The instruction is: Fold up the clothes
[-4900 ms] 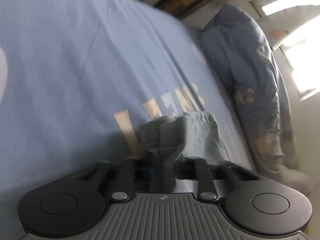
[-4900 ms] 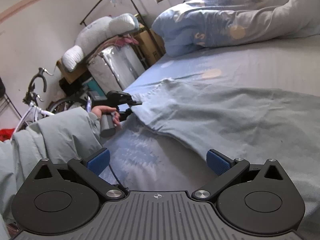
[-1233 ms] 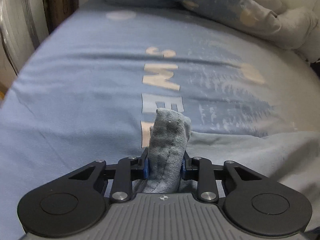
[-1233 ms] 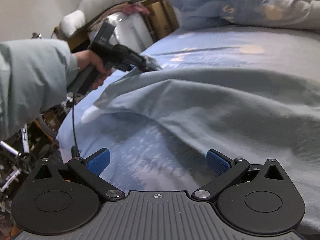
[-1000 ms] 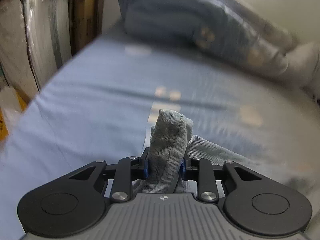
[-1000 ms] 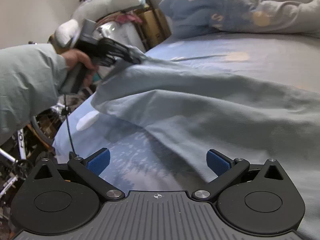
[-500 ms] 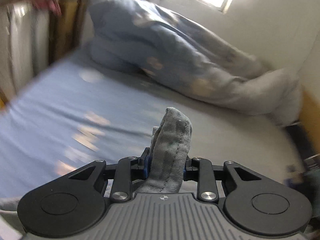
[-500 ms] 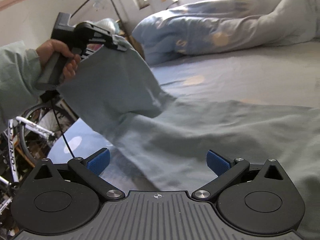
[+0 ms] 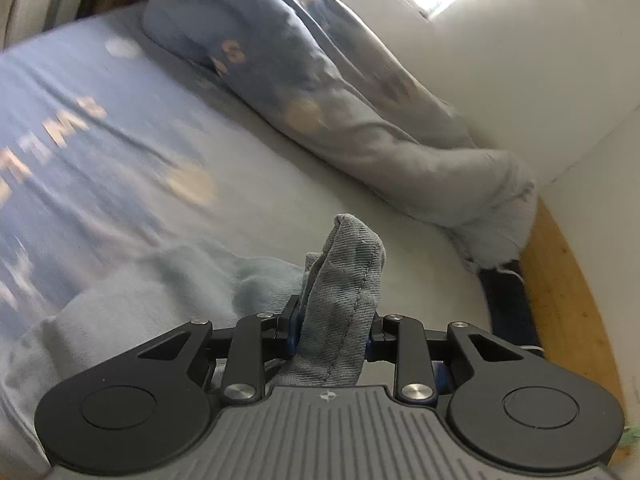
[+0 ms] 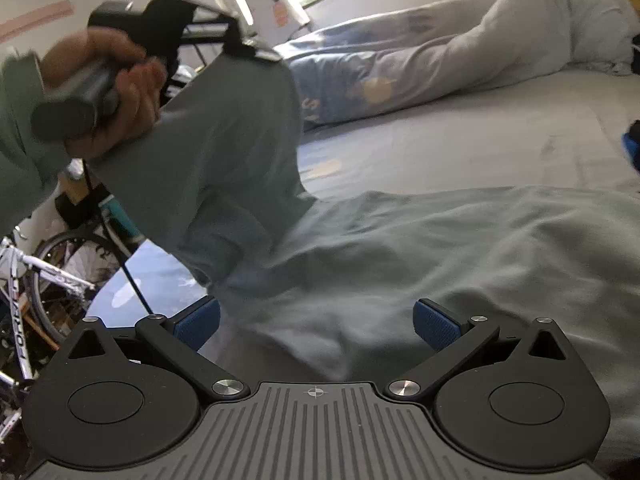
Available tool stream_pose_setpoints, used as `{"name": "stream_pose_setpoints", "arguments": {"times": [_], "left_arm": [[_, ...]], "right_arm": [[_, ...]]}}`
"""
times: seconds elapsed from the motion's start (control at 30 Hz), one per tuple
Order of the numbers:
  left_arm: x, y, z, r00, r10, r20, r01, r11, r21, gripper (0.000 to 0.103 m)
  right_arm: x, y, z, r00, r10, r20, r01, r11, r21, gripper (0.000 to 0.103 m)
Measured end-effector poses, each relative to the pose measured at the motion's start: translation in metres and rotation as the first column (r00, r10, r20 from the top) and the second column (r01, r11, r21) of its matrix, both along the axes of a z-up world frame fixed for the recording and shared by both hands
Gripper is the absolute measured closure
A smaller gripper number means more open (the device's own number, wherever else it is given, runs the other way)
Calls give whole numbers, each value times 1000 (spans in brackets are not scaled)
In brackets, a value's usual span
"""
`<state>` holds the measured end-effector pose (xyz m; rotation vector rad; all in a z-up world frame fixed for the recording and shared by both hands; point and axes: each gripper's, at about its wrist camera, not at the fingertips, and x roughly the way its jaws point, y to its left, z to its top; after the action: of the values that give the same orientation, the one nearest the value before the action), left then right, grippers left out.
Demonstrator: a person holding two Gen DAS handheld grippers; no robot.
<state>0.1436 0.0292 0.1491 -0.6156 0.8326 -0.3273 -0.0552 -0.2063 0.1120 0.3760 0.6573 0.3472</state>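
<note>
A grey-blue garment (image 10: 460,248) lies spread over the bed, with one end lifted into the air. My left gripper (image 9: 331,334) is shut on a bunched edge of that garment (image 9: 344,280), which sticks up between the blue pads. In the right wrist view the left gripper (image 10: 240,46) hangs high at the upper left in a hand, with the cloth draping down from it. My right gripper (image 10: 316,322) is open just above the flat part of the garment, and nothing sits between its fingers.
A rumpled blue and grey duvet (image 9: 340,100) lies along the wall at the far side of the bed (image 9: 100,152). The bed's wooden edge (image 9: 568,300) runs at the right. A bicycle (image 10: 36,280) stands off the bed's left side.
My left gripper has lifted the garment's edge higher and carried it over the flat part toward the right gripper, rolling as it went. The right gripper stays open and has shifted along the cloth.
</note>
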Motion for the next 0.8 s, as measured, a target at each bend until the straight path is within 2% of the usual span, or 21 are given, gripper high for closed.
{"name": "stream_pose_setpoints", "arguments": {"times": [0.17,0.23,0.3,0.43,0.57,0.63,0.7,0.8], "left_arm": [[-19,-68,1,993,-112,-27,111,993,-32,73],[-27,-100,0,979,-199,-39,198,980,-29,73],[-34,-131,-1,957,-287,-43,288,958,0,73],[-40,-175,-6,926,-371,-73,376,924,71,73],[-39,-191,-14,915,-390,-101,400,909,114,73],[-38,-192,-17,914,-388,-119,401,908,124,73],[-37,-191,-19,913,-388,-125,403,904,139,73],[-39,-193,-19,910,-392,-137,410,899,155,73]], "right_arm": [[-20,-36,-5,997,-77,25,77,997,-22,0],[-28,-47,-10,993,-99,61,102,994,-43,0],[-35,-49,-11,987,-82,139,90,994,-59,0],[-46,-46,-7,943,-91,320,121,990,-73,0],[-51,-53,-2,899,-219,378,258,964,-55,1],[-54,-59,-1,877,-259,404,309,949,-62,10],[-53,-67,-2,879,-297,372,340,939,-53,59],[-54,-79,-3,876,-347,336,375,927,-20,69]]}}
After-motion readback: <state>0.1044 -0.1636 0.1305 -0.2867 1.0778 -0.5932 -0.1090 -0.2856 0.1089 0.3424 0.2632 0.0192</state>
